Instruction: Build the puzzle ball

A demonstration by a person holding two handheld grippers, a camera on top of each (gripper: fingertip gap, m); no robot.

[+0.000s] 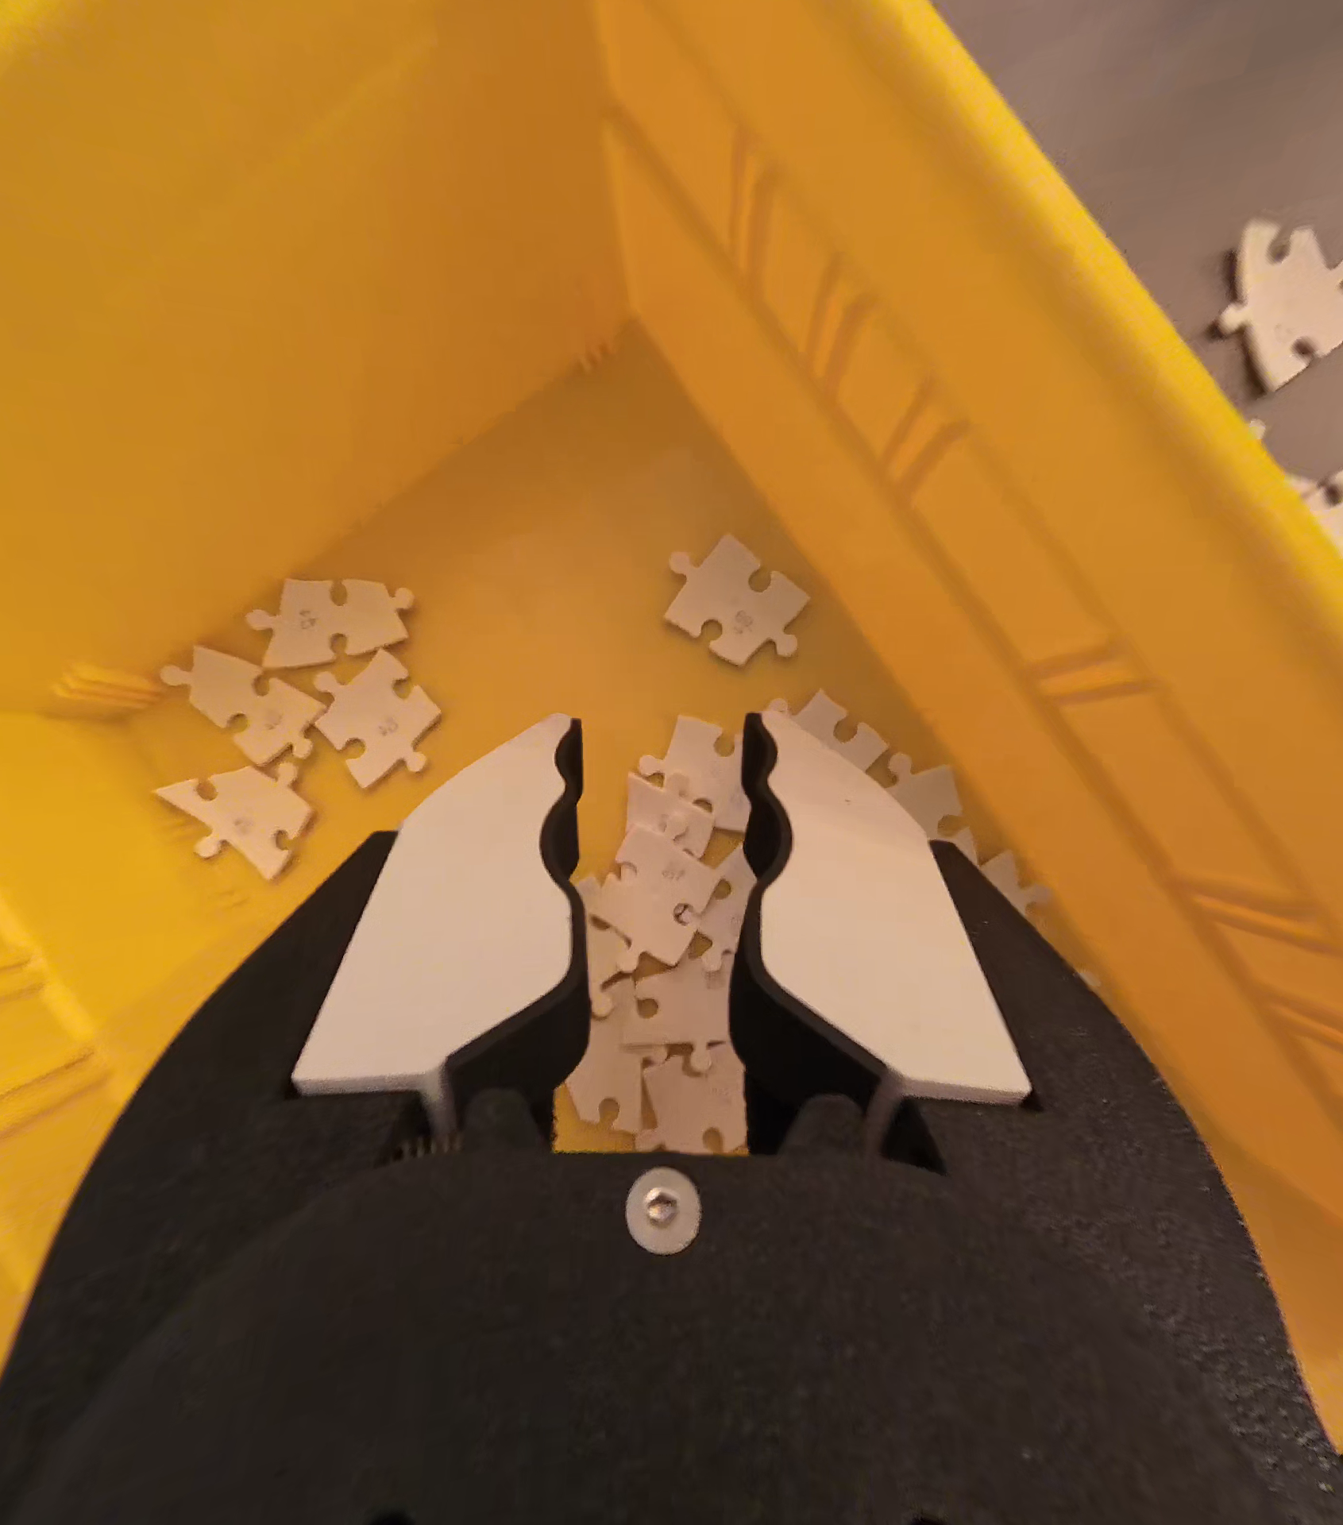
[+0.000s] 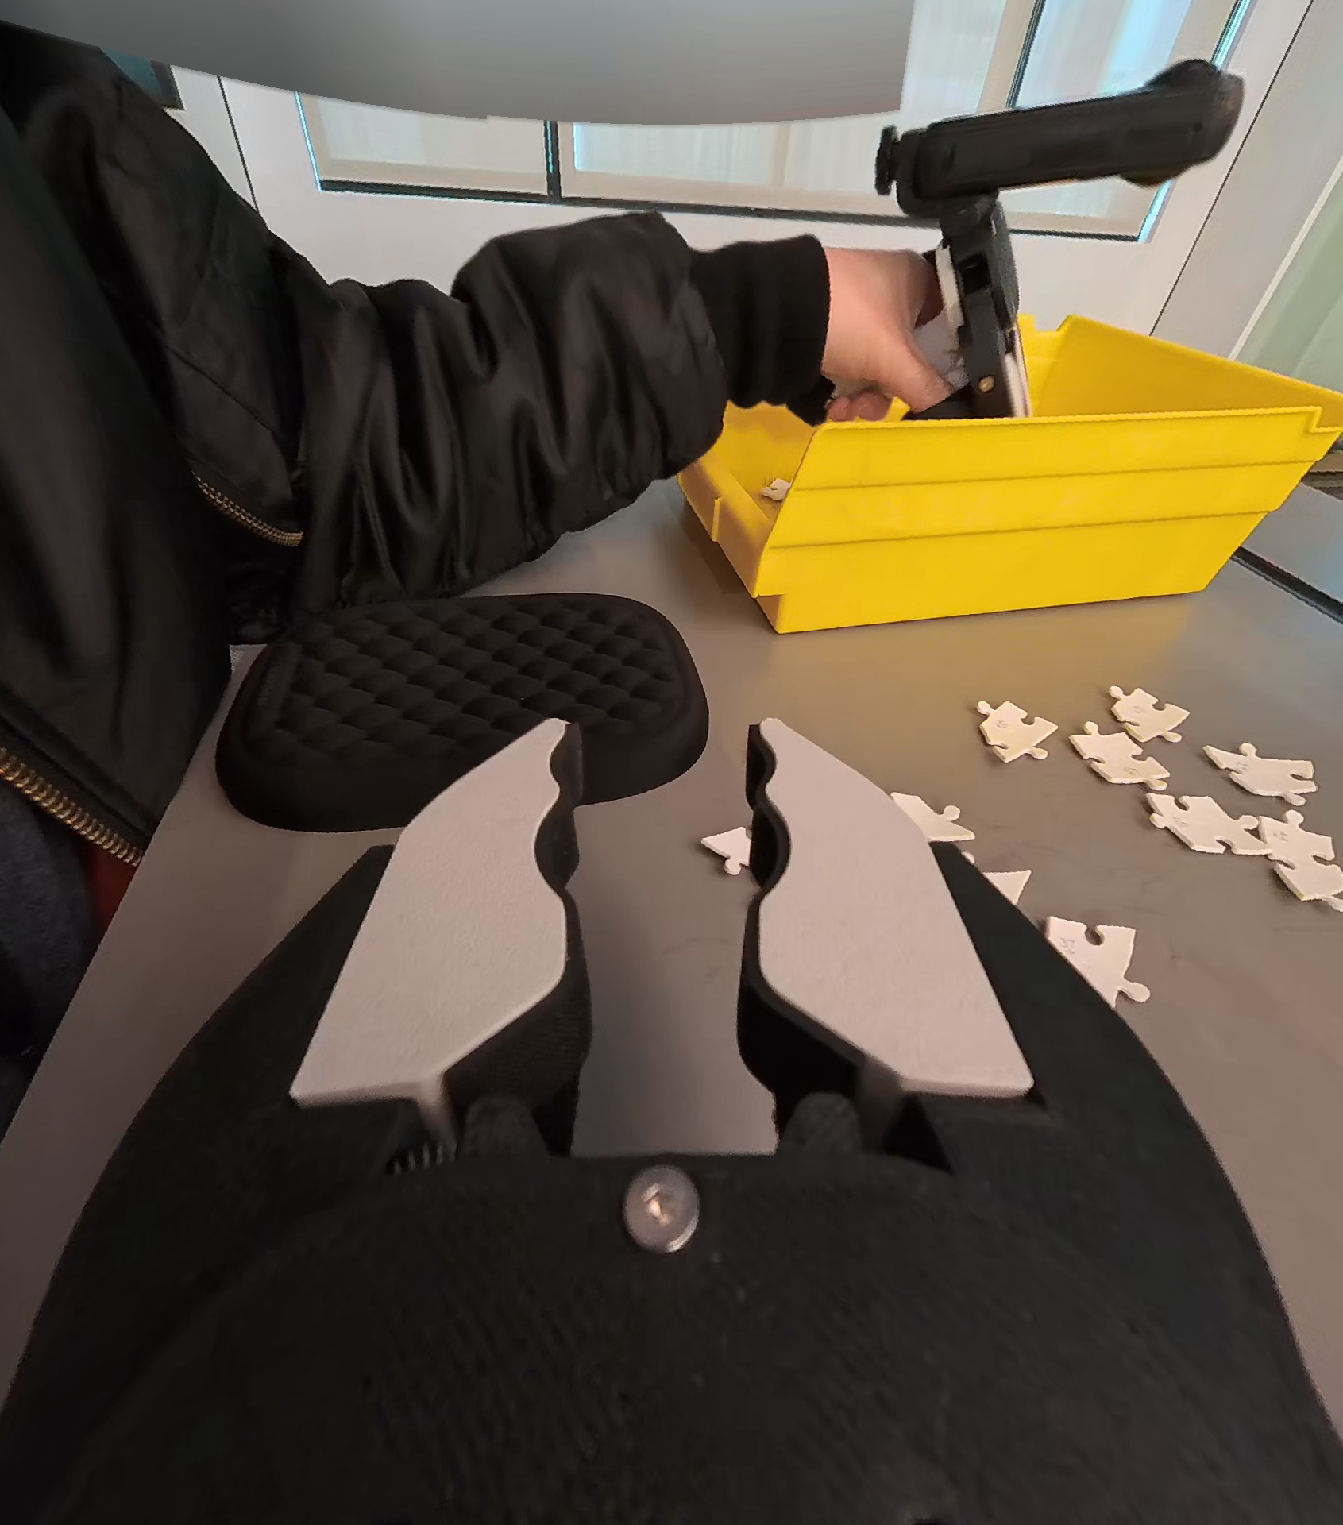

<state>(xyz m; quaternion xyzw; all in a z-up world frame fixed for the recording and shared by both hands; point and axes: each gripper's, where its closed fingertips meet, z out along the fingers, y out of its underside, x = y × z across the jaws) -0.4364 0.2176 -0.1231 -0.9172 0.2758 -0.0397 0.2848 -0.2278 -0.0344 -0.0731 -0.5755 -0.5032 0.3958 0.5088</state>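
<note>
My left gripper [image 1: 661,734] reaches down into a yellow bin [image 1: 255,272], its fingers parted by a narrow gap and gripping nothing. A heap of white puzzle pieces [image 1: 664,899] lies directly beneath and between the fingers, with more scattered to their left. My right gripper [image 2: 661,738] hovers over the grey table [image 2: 857,685], fingers equally apart and empty. Loose pieces [image 2: 1117,757] lie right of its fingertips; a black quilted pad [image 2: 461,701] sits just ahead.

Soft window daylight, perhaps slight motion blur.
</note>
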